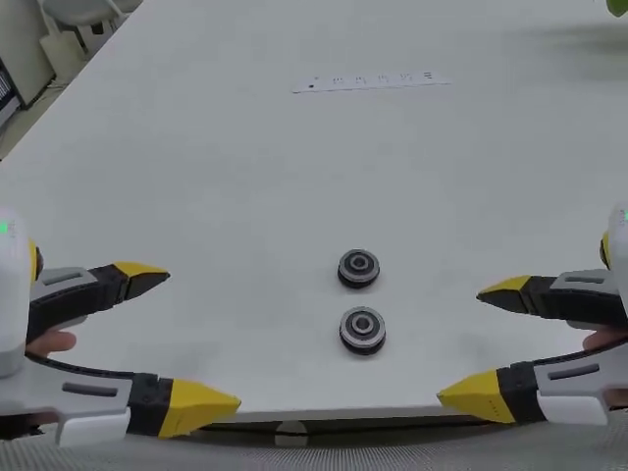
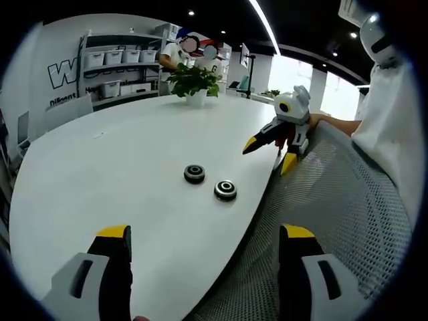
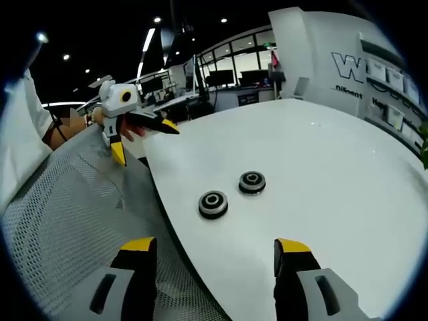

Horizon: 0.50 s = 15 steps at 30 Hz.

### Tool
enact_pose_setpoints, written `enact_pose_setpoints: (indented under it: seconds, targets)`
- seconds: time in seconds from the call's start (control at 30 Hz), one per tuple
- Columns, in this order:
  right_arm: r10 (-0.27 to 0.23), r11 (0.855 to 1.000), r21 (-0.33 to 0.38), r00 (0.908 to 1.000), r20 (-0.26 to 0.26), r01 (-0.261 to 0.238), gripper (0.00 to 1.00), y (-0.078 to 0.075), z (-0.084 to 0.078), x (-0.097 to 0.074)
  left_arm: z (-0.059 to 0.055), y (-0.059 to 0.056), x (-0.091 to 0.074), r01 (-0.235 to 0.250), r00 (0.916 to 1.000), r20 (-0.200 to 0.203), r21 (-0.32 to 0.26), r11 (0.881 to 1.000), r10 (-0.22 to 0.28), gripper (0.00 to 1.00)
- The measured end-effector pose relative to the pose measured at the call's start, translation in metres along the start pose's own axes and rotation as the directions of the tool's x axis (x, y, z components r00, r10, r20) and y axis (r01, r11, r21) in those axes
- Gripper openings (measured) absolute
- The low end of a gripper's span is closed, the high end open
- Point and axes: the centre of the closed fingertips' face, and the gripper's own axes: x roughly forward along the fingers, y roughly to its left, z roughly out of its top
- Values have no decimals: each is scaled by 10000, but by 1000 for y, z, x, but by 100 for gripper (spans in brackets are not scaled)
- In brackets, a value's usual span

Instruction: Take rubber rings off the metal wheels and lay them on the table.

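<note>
I'm seeing the near wheel (image 1: 362, 330) lying flat on the white table (image 1: 294, 177), its dark rubber ring (image 1: 345, 336) on it. The second wheel (image 1: 358, 268) is lying just beyond it, not touching. Left of the near wheel my left gripper (image 1: 196, 339) is hovering wide open and empty. Right of it my right gripper (image 1: 461, 343) is gaping just as wide, gripping nothing. A labelled strip (image 1: 373, 81) is lying well beyond.

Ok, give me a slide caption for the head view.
Open left gripper and open right gripper flank the far wheel and near wheel at the white table's front edge.
</note>
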Motion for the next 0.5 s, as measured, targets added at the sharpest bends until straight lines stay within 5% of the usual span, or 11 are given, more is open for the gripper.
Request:
enact_pose_setpoints:
  seconds: [0.27,0.5]
  targets:
    - [50,9999,-123,10000,36,-49,67,-1,3,-1,4,-1,0,159,9996,-257,328,9993,-151,91]
    - [26,9996,-272,9997,239,-19,65,-6,15,-4,21,-4,1,354,9993,-119,720,9968,-347,92]
